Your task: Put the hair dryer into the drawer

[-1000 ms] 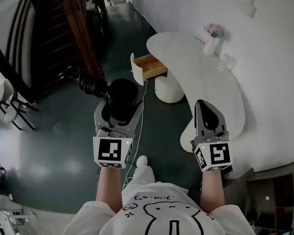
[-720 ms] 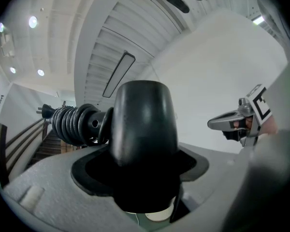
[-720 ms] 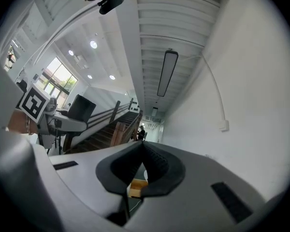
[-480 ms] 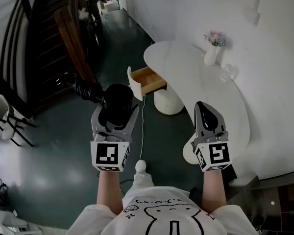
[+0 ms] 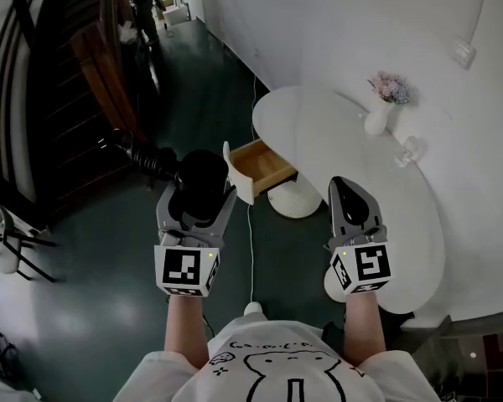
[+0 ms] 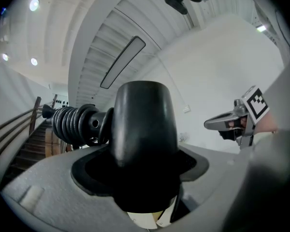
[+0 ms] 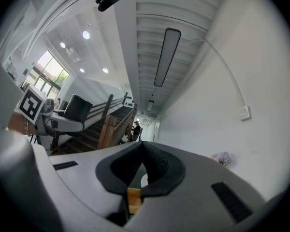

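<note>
My left gripper (image 5: 198,198) is shut on the black hair dryer (image 5: 203,181), held over the dark floor. The dryer's ribbed black cord collar (image 5: 147,157) sticks out to the left. The left gripper view shows the dryer's rounded body (image 6: 142,144) clamped between the jaws. Just right of the dryer, the wooden drawer (image 5: 264,164) stands open under the white oval table (image 5: 344,132); its inside looks empty. My right gripper (image 5: 346,188) hovers shut and empty over the table's near edge; its pads (image 7: 154,161) meet.
A white vase of flowers (image 5: 382,107) and a clear glass (image 5: 407,151) stand on the table. A ribbed white pedestal (image 5: 295,198) sits beneath it. A white cord (image 5: 251,249) runs down to the floor. A dark staircase (image 5: 75,82) is at the left, with white chairs (image 5: 8,245) nearby.
The drawer and table have come nearer in the head view, and the gap between the held dryer and the open drawer has shrunk. Both grippers keep their state.
</note>
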### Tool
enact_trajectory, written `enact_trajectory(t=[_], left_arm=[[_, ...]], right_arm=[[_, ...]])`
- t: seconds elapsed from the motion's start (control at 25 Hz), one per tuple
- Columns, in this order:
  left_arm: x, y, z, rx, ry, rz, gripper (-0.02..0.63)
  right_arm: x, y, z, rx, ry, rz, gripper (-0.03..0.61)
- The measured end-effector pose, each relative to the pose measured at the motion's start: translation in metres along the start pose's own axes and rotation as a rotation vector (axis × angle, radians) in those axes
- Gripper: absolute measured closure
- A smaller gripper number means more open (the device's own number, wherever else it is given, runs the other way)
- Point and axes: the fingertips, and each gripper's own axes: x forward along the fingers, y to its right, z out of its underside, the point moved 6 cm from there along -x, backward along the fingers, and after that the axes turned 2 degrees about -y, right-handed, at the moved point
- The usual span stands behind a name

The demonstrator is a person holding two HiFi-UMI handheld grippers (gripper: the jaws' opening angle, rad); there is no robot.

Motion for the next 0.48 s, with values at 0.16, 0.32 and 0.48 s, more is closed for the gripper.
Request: enact_trajectory(t=[0.16, 0.32, 0.48], left_arm=[[0.029, -0.042, 0.013, -0.002, -0.001, 0.018, 0.258], [0.047, -0.071, 0.026, -0.001, -0.010, 0.020, 0.258], [0.064, -0.090, 0.040, -0.009, -0.017, 0.009, 0.258]], right_arm=[[0.045, -0.010, 0.002, -0.011, -0.018, 0.010, 0.577], [0.075, -0.009, 0.007, -0.024, -0.046, 0.023, 0.577], [0.094, -0.005, 0.015, -0.032, -0.061, 0.034, 0.577]])
